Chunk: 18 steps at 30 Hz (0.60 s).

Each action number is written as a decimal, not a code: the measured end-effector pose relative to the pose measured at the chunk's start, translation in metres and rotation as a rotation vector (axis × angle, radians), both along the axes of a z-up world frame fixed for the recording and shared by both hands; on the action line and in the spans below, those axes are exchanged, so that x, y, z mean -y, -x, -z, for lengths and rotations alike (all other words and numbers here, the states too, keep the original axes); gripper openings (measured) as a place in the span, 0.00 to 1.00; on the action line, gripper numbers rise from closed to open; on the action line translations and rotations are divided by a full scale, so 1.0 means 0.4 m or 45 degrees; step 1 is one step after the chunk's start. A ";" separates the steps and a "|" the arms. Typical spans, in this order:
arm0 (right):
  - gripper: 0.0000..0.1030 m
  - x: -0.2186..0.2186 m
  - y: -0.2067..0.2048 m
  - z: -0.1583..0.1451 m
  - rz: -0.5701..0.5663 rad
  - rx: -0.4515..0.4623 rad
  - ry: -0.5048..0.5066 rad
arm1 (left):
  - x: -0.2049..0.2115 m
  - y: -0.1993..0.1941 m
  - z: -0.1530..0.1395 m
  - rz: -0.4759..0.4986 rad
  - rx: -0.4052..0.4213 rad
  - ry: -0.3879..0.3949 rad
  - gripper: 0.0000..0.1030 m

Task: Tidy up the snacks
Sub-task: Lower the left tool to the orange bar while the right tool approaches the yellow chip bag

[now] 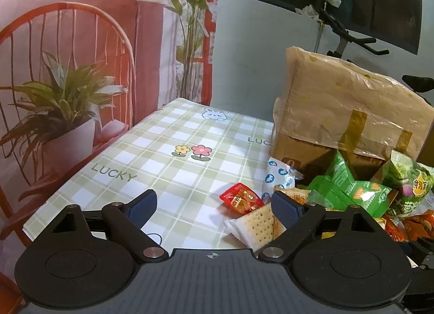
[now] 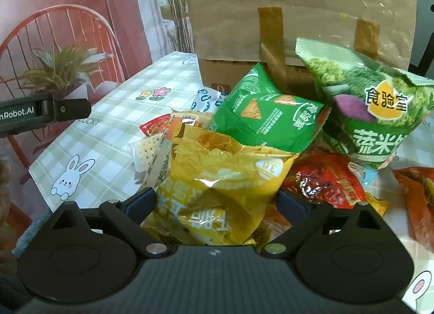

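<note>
Yellow chip bag (image 2: 217, 178) hiding right tongs (image 2: 217, 200) pads

Hand-held gripper (image 1: 214, 207) — black linkages, silver pivot pins, dark-blue pads (image 1: 143, 205).

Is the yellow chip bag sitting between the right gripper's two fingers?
Yes, the yellow chip bag fills the gap between the right gripper's open fingers, at the front of the snack pile.

Left half of the tablecloth (image 1: 152, 151) open — right side packed

Snack heap (image 2: 244, 146) crowds the wrapped cardboard box (image 1: 352, 102) behind it; the yellow chip bag (image 2: 217, 178) fills the gap ahead of the right gripper (image 2: 217, 202) — cracker packet (image 1: 255, 226) and red packet (image 1: 241, 197) edge the clear cloth.
</note>
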State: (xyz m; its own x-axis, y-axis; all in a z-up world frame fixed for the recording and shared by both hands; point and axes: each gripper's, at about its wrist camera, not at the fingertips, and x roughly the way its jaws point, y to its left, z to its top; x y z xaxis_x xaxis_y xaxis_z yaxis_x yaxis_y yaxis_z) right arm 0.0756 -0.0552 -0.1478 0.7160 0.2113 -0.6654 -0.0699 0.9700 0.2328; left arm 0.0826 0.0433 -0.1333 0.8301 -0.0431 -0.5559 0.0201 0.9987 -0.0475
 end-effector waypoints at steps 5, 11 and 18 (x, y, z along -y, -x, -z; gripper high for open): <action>0.93 0.002 0.002 0.005 -0.004 0.026 -0.008 | 0.008 -0.002 0.009 0.031 -0.006 0.014 0.87; 0.92 0.005 0.004 0.019 0.002 0.056 -0.052 | 0.015 0.003 0.015 0.049 -0.007 0.012 0.86; 0.79 0.015 0.030 -0.002 -0.027 0.133 -0.087 | 0.010 0.004 0.022 0.047 -0.022 0.025 0.82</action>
State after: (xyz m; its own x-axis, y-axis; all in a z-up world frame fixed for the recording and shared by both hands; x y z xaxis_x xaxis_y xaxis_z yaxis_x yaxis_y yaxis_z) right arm 0.0634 -0.0614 -0.1470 0.7754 0.2693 -0.5712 -0.1174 0.9502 0.2887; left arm 0.0812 0.0394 -0.1421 0.8182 -0.0845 -0.5686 0.0560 0.9961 -0.0674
